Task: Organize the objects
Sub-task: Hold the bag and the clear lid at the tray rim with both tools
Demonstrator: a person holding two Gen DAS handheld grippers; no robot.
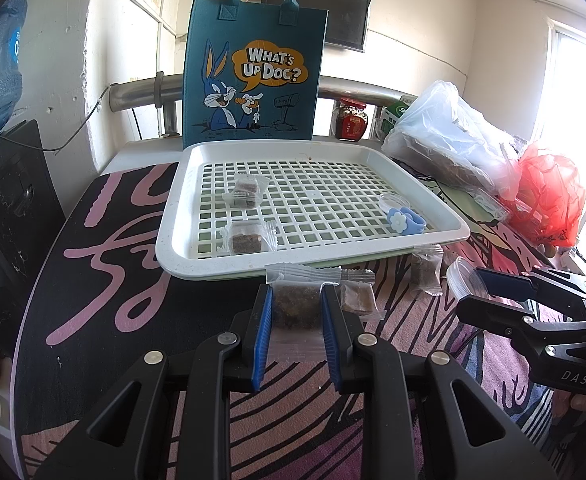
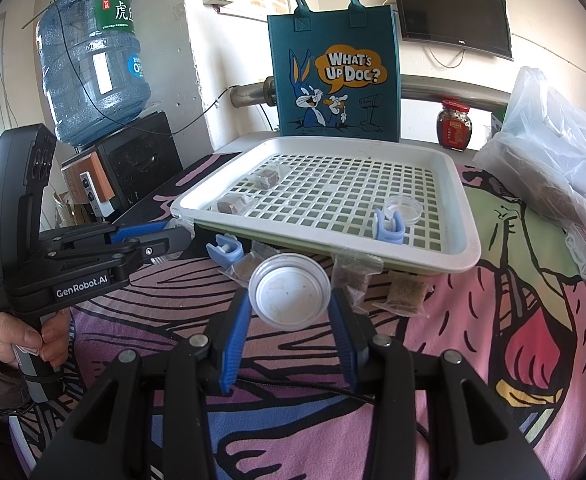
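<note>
Tote bag lettered "WHAT'S UP DOC?" behind tray.

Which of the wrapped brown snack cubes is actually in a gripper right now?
The wrapped cube clamped in the left gripper, just before the tray's near rim. The others lie loose, two in the tray, the rest on the cloth.

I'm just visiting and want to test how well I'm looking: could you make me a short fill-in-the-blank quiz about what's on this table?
1. The left gripper is shut on a wrapped brown ____.
2. The right gripper grips a round clear plastic ____.
3. The white tray already holds ____ wrapped brown snacks.
4. The teal bag stands ____ the tray.

Missing words: snack; lid; two; behind
</note>
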